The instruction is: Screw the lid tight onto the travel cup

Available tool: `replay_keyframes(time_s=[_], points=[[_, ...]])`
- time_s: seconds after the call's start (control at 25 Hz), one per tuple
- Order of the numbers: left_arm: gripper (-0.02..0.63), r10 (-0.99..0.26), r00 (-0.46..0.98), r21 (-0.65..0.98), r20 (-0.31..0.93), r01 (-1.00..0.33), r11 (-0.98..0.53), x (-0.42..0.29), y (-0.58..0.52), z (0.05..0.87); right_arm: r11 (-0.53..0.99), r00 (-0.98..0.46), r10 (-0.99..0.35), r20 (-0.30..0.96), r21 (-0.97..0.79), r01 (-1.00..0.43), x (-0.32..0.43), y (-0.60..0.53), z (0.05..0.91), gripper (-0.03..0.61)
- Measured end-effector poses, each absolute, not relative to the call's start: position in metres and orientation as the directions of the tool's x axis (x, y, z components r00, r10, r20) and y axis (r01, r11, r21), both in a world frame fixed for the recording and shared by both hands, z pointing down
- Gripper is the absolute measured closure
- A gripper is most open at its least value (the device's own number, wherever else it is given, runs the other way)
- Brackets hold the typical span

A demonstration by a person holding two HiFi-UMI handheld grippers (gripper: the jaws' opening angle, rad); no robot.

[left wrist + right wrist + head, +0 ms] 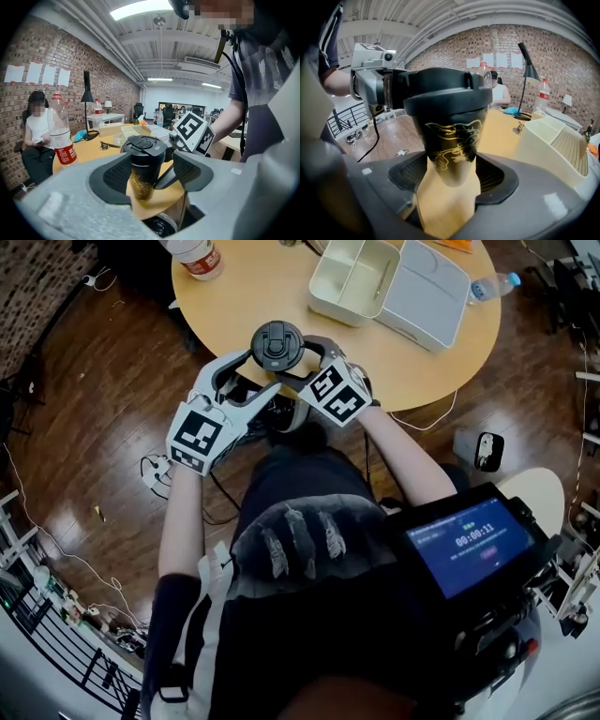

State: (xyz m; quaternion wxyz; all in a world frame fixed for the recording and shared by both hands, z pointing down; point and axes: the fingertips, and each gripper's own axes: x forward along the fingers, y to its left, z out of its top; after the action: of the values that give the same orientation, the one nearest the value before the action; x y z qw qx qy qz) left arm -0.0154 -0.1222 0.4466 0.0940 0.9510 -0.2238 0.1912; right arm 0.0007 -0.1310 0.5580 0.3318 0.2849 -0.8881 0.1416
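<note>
A black travel cup (277, 343) with gold print stands upright at the near edge of the round wooden table (253, 292), its black lid (144, 146) on top. My left gripper (265, 371) reaches around it from the left and is open; in the left gripper view a gap shows between the lid and the right-hand pad (190, 169). My right gripper (295, 362) comes in from the right. In the right gripper view both pads (490, 176) press on the lower body of the cup (452, 136).
A white two-compartment box (352, 277) and its flat lid (422, 292) lie on the far side of the table. A red-labelled water bottle (197, 254) stands at the far left, a small bottle (492, 284) at the right edge. Cables lie on the floor.
</note>
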Motion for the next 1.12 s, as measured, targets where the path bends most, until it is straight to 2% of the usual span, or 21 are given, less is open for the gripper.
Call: replay_keyframes(time_s=[0.4, 0.6, 0.88, 1.12], points=[[0.324, -0.355, 0.836, 0.091, 0.418, -0.427, -0.899, -0.014, -0.101, 0.451, 0.798, -0.619, -0.416, 0.666, -0.059, -0.600, 0.003, -0.129, 0.557, 0.256], [0.324, -0.495, 0.790, 0.041, 0.362, -0.544, -0.838, -0.032, -0.132, 0.439, 0.801, -0.613, -0.408, 0.676, -0.057, -0.596, 0.005, -0.129, 0.559, 0.258], [0.322, -0.348, 0.863, 0.108, 0.366, -0.411, -0.905, -0.014, -0.132, 0.439, 0.807, -0.616, -0.407, 0.674, -0.052, -0.589, 0.003, -0.128, 0.559, 0.259], [0.322, -0.367, 0.861, 0.128, 0.353, -0.433, -0.892, -0.013, -0.133, 0.437, 0.807, -0.614, -0.406, 0.677, -0.050, -0.588, 0.003, -0.129, 0.560, 0.259]])
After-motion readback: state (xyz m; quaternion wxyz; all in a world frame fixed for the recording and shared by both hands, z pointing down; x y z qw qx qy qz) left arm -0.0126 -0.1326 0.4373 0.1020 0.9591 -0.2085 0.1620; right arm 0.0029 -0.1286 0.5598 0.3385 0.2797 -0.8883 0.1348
